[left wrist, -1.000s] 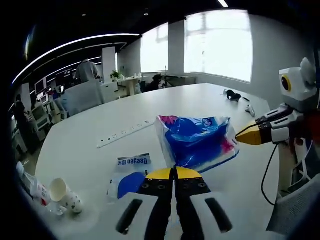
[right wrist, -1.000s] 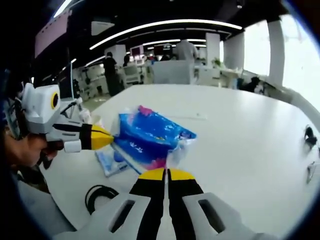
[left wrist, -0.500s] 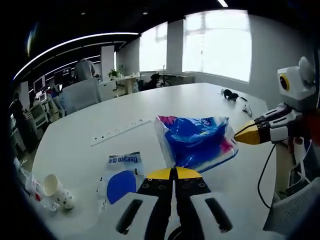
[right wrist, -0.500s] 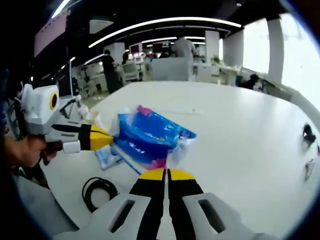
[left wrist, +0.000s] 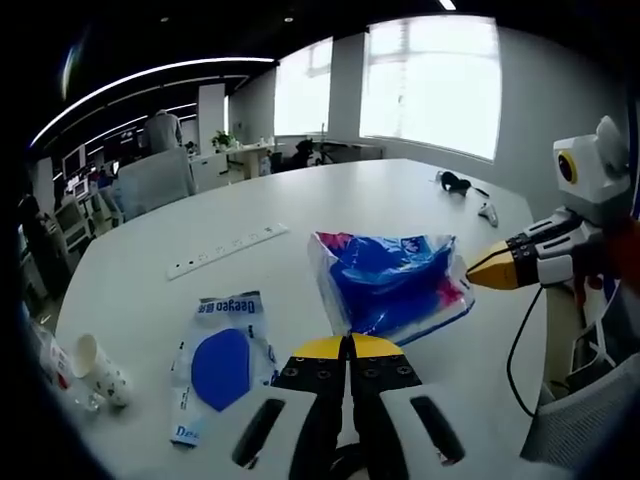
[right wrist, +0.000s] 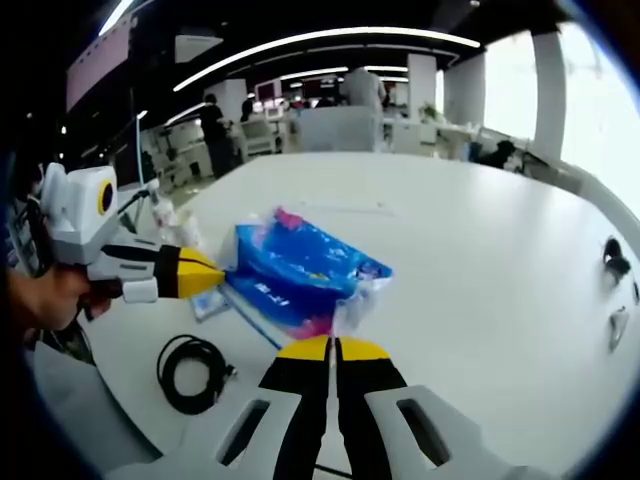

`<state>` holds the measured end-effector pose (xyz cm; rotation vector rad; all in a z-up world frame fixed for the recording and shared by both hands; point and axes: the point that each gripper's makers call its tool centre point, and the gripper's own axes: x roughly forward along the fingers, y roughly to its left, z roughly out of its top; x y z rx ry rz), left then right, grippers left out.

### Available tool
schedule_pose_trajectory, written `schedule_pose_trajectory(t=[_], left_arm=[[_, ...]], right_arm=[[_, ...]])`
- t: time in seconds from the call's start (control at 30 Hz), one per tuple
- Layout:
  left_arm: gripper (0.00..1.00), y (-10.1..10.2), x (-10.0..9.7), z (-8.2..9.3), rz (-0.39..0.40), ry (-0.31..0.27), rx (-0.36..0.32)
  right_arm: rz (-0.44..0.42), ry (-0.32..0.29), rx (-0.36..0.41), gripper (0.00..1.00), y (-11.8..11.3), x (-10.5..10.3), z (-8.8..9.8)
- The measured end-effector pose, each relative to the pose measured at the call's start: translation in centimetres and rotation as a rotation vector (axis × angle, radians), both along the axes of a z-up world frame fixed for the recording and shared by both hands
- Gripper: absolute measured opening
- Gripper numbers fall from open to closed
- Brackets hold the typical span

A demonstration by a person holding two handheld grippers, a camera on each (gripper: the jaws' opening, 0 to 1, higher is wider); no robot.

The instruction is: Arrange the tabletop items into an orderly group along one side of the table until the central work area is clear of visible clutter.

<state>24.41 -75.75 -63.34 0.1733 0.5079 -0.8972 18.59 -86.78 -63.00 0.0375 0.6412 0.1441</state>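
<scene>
Paper cup point(left wrist: 92, 366) is lying far left of the blue tissue pack point(left wrist: 392, 281); wipes pouch point(left wrist: 224, 360) just left of it. Left gripper point(left wrist: 350, 347) and right gripper point(right wrist: 333, 349) are both pinching the pack's plastic edges, carrying it. Keep both grips level, moving together toward one table point(left wrist: 300, 205) side.

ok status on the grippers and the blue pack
Both grippers shut on blue pack, left gripper and right gripper pinching opposite edges. Black cable coil close by.
</scene>
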Motion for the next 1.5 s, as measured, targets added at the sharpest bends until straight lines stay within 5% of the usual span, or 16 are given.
schedule_pose_trajectory(t=[0.63,1.5], left_arm=[[0.0,-1.7,0.0,-1.3,0.013,0.024,-0.012],[0.0,-3.8,2.2,-2.6,0.07,0.05,-0.034]], right_arm=[[0.021,0.018,-0.034,0.0,-1.8,0.6,-0.9],[0.076,0.032,-0.069,0.0,-4.4,4.2,-2.0]])
